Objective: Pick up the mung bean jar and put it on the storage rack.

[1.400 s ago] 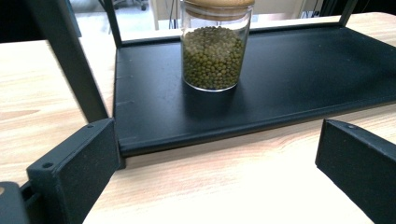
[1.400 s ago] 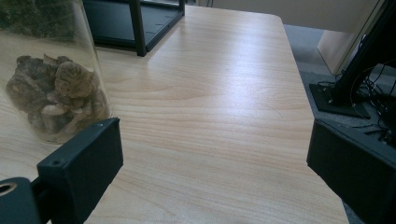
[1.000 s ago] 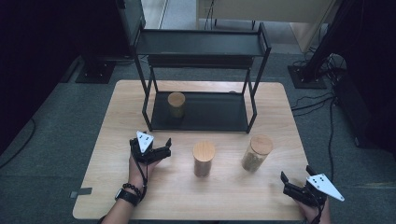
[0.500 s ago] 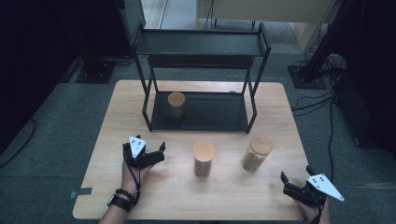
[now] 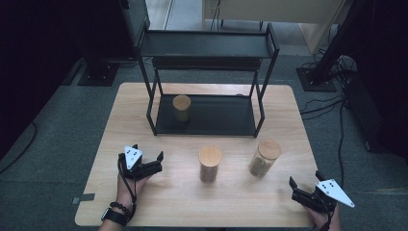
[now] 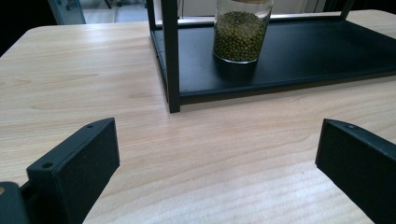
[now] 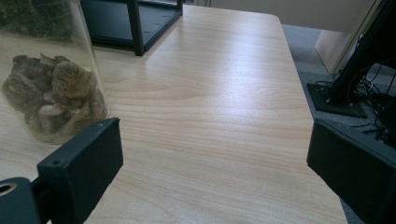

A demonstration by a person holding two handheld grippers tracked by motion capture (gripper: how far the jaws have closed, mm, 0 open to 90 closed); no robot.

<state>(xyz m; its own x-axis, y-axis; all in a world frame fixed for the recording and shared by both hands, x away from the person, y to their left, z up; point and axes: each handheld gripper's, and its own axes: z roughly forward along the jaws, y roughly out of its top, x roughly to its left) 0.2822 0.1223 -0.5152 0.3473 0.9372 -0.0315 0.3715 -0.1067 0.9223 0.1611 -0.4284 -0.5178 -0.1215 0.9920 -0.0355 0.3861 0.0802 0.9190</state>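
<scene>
Three wooden-lidded jars are in view. One jar [image 5: 182, 108] stands on the lower shelf of a black rack [image 5: 223, 117]; the left gripper view shows it as the jar of green beans [image 6: 240, 30]. A second jar [image 5: 210, 163] stands mid-table. The third jar [image 5: 263, 157], the glass jar of brown dried pieces [image 7: 49, 95], stands to its right. My left gripper [image 5: 148, 151] rests open at the front left, facing the rack, its jaws [image 6: 217, 140] with nothing between them. My right gripper [image 5: 304, 179] sits open at the front right corner, beside the third jar, jaws [image 7: 215, 135] holding nothing.
The rack's top shelf [image 5: 207, 45] overhangs the lower one, with a black post [image 6: 170, 56] straight ahead of the left gripper. The wooden table [image 5: 231, 207] ends close to both hands. Stands and cables [image 5: 332, 91] lie on the floor at the right.
My left gripper has slid left and toward the table's near edge, still open. The right gripper and the jars have stayed put.
</scene>
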